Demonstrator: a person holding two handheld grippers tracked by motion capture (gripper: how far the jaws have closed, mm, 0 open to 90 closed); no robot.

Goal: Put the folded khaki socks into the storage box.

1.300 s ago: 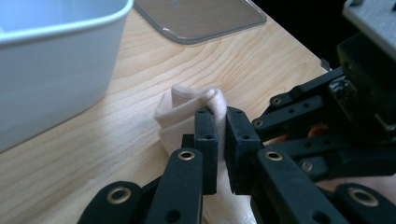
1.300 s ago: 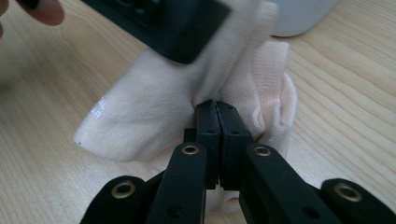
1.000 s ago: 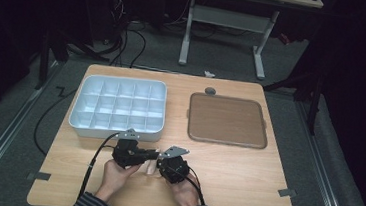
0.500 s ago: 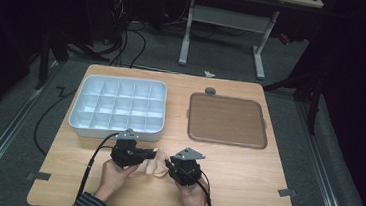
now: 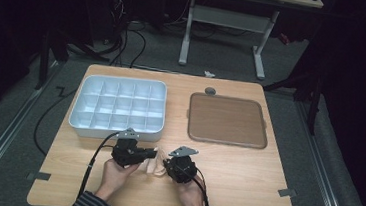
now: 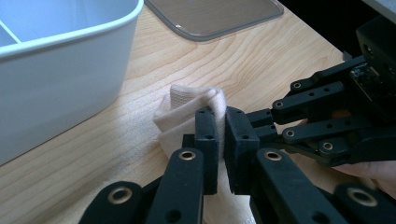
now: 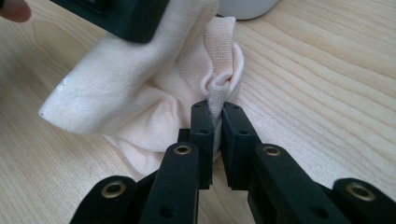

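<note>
I have both grippers pinched on a pale peach cloth that lies crumpled on the desk near its front edge. My left gripper has its jaws closed on one fold of the fabric; my right gripper is clamped on a gathered ridge of it. Behind them sit a white compartment tray and, to its right, a brown lid.

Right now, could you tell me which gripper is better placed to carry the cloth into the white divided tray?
Probably the left gripper: it is shut on the cloth and sits nearer the white divided tray. The right gripper also pinches it, farther away.
</note>
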